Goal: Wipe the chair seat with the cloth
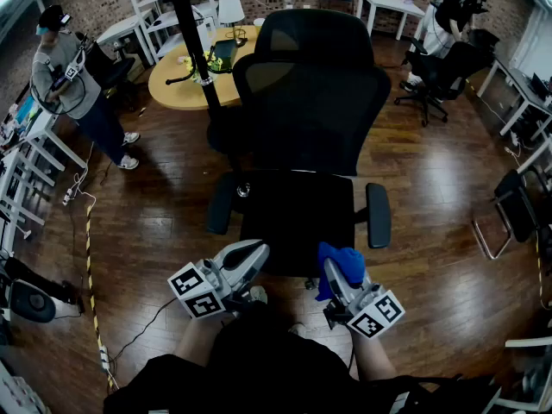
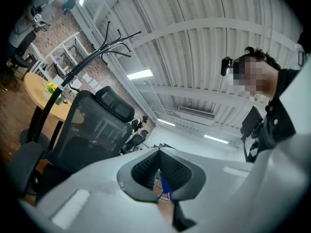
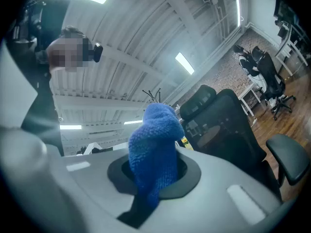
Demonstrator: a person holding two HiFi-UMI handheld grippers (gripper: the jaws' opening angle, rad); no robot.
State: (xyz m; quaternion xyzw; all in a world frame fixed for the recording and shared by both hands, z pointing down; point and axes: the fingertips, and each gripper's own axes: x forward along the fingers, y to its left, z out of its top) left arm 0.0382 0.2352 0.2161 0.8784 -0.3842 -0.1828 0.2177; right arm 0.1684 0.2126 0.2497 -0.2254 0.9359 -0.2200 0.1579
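Observation:
A black office chair [image 1: 306, 102] stands in front of me, its dark seat [image 1: 297, 218] facing me. My right gripper [image 1: 338, 270] is shut on a bunched blue cloth [image 1: 342, 264], held just off the seat's near right corner; in the right gripper view the cloth [image 3: 154, 154] sticks up between the jaws. My left gripper [image 1: 248, 255] is shut with nothing in it, near the seat's front left edge. In the left gripper view the pads [image 2: 146, 168] meet, and the chair back [image 2: 92, 130] shows at left.
The chair's armrests [image 1: 378, 216] flank the seat. A coat stand [image 1: 194, 37] and a round yellow table [image 1: 203, 67] are behind the chair. One person [image 1: 73, 80] stands at left, another [image 1: 448, 15] at the far right beside more chairs [image 1: 444, 72]. Cables [image 1: 86, 231] run over the wood floor.

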